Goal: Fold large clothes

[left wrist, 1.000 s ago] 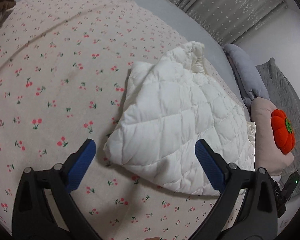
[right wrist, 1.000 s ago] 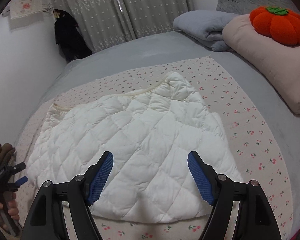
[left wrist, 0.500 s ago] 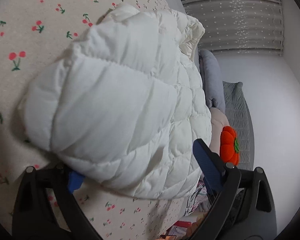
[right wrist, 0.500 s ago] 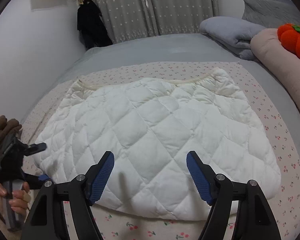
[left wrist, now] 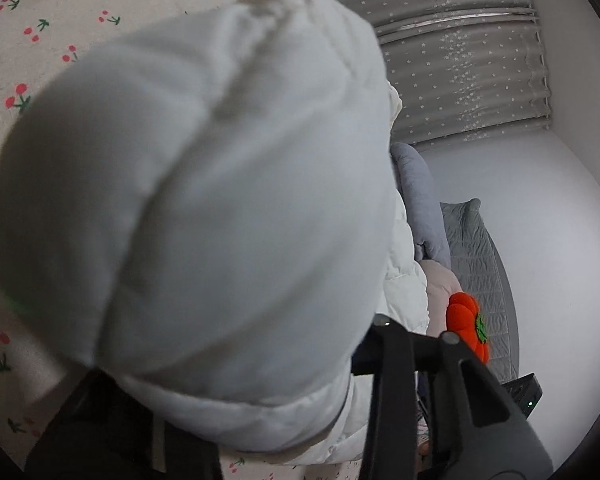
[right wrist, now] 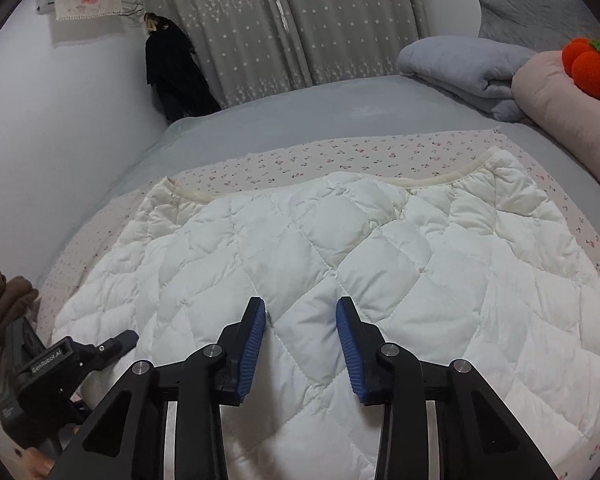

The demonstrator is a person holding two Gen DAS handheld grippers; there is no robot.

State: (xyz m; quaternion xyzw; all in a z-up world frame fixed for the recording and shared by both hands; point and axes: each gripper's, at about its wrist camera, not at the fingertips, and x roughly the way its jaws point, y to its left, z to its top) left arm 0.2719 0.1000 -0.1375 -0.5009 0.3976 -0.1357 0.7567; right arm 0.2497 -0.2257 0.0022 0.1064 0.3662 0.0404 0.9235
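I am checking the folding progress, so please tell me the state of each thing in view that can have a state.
white quilted garment: lying spread on the bed, near edge bunched up at both grippers.
left gripper: jaws just closing, shut on a puffy corner of the garment.
right gripper: jaws just closing, fabric bulging between the pads, apparently gripped.
curtains: drawn closed.
grey blanket: folded, lying at the head of the bed.

Cloth surfaces, matt throughout.
Quilted jacket [right wrist: 340, 248] puffy, stitched fabric; cherry-print sheet [right wrist: 284, 160] thin cotton-like; gripper pads [right wrist: 252, 344] ribbed blue rubber.
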